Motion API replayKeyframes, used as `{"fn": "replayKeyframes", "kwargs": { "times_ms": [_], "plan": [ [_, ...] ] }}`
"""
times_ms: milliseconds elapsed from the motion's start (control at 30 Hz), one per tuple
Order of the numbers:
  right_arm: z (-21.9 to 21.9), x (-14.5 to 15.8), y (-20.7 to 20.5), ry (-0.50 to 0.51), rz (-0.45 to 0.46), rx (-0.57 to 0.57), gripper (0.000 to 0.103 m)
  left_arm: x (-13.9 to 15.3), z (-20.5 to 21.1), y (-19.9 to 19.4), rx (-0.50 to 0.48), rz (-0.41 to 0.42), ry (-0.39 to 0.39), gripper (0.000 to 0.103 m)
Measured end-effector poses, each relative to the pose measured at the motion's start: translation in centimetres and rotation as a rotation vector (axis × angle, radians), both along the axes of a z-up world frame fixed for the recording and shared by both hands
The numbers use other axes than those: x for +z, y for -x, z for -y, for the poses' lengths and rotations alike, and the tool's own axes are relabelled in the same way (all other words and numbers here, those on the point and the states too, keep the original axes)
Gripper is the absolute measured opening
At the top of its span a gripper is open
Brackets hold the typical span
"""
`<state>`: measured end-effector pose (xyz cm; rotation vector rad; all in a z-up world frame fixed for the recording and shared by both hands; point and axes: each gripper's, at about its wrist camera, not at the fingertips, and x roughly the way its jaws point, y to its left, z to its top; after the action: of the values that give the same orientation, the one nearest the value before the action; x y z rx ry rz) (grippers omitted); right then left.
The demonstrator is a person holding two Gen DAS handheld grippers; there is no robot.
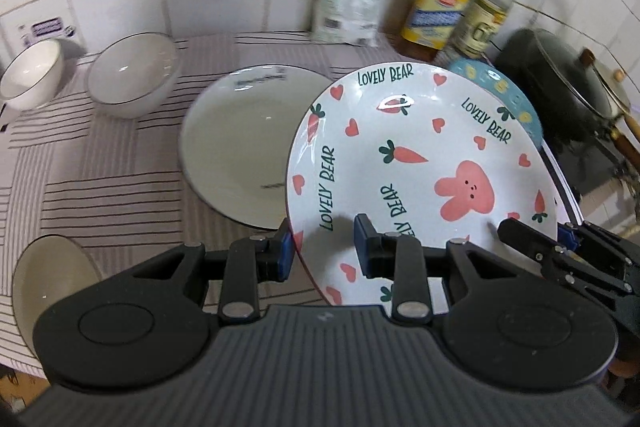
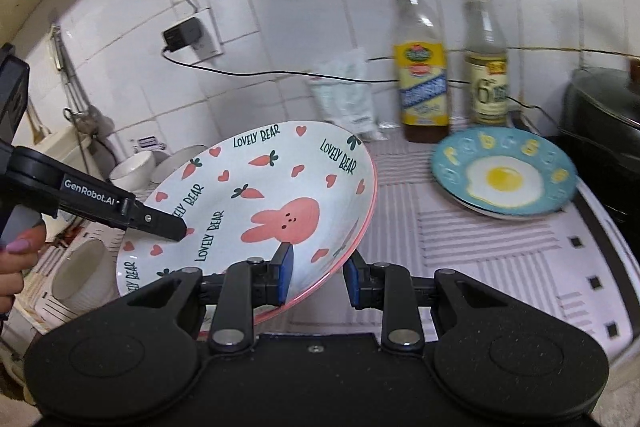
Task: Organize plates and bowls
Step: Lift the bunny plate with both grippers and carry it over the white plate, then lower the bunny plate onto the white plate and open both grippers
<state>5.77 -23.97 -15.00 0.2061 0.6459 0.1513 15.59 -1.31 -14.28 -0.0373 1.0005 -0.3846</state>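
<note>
A white "Lovely Bear" plate (image 1: 424, 163) with a pink rabbit and carrots is held tilted above the striped cloth; it also shows in the right wrist view (image 2: 256, 203). My left gripper (image 1: 326, 247) straddles its near rim with the jaws apart. My right gripper (image 2: 316, 275) straddles the opposite rim, jaws also apart, and appears in the left wrist view (image 1: 532, 239). The left gripper's finger (image 2: 160, 223) lies on the plate's face. A plain white plate (image 1: 244, 143) lies left of it. A blue fried-egg plate (image 2: 504, 175) lies at the right.
Two white bowls (image 1: 132, 75) (image 1: 32, 71) stand at the back left, and a cream cup (image 1: 48, 291) lies near left. Two bottles (image 2: 424, 59) (image 2: 486, 55) and a bag (image 2: 348, 91) stand by the tiled wall. A dark pot (image 1: 560, 83) sits right.
</note>
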Motion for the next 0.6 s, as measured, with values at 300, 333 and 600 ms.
{"fn": "replayKeyframes", "kwargs": {
  "times_ms": [300, 333, 600],
  "plan": [
    [-3.2, -1.6, -5.0, -0.014, -0.015, 0.065, 0.032, -1.1, -3.3, -3.1, 0.082, -0.027, -0.024, 0.029],
    [-3.4, -1.7, -5.5, -0.018, -0.017, 0.069, 0.032, -1.3, -3.6, -3.5, 0.088, -0.030, -0.027, 0.029],
    [-4.3, -4.0, -9.6, -0.038, -0.042, 0.125, 0.030, -3.0, -4.8, -6.6, 0.096, -0.072, -0.049, 0.029]
  ]
}}
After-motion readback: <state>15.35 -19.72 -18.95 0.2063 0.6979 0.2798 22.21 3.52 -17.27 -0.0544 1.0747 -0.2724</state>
